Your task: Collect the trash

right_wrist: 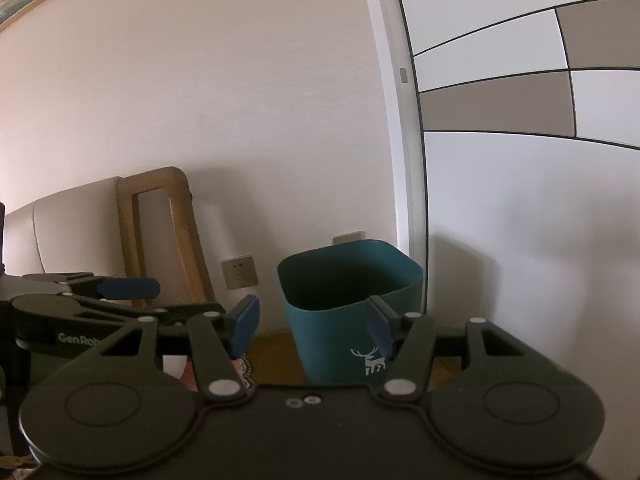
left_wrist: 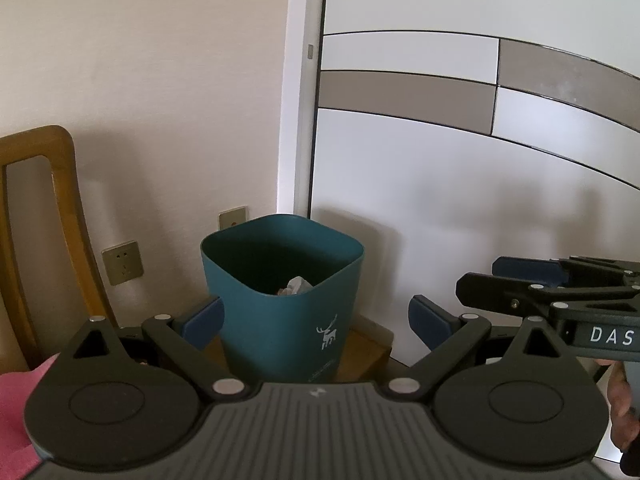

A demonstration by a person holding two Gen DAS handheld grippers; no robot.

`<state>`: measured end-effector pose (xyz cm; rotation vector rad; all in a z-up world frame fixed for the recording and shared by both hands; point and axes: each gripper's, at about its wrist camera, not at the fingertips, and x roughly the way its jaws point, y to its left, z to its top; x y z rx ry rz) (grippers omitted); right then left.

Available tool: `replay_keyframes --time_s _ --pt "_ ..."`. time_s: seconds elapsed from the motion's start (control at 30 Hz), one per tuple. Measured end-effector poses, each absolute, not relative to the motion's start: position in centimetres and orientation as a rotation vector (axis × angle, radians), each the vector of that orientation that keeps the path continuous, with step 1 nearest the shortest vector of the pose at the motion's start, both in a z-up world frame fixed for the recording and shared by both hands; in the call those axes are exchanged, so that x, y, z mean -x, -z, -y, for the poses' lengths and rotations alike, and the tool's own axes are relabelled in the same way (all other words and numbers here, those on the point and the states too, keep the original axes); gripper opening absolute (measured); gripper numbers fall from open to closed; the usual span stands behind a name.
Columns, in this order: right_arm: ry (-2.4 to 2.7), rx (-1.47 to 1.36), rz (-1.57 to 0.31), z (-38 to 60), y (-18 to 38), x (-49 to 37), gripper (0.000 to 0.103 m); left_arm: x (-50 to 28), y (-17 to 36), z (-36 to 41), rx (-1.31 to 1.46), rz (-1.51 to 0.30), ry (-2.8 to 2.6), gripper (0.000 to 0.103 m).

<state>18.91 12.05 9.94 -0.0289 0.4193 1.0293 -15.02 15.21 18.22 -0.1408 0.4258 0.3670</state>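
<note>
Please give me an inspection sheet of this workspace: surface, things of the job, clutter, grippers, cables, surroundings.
Surface: brown wooden surface under the bin; little of it shows.
Job's things: teal trash bin, upright, with a white deer print; crumpled white paper lies inside.
Clutter: patterned item near the left hand-held gripper, too hidden to name.
Grippers: left hand-held gripper open, nothing between its pads; right hand-held gripper open, holding nothing.
Cables: nothing seen.
Surroundings: wooden chair, two wall sockets, white and grey panelled door, pink sleeve.
</note>
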Motion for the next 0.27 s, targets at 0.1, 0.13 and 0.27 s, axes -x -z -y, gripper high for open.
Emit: replay_keyframes --time_s 0.1,0.13,0.27 --pt "-1.028 0.029 -0.419 -12.02 -9.95 -18.88 0.058 14.96 -18.24 -15.15 0.144 -0.420 -0.378 0.099" --pt "-1.028 0.029 -0.420 -12.06 -9.95 -18.91 0.058 14.94 -18.23 -15.19 0.150 -0.421 -0.381 0.099" --pt "-1.025 0.023 -0.424 -11.87 -9.95 -18.84 0.058 14.80 -17.93 -15.53 0.162 -0.430 -0.380 0.099"
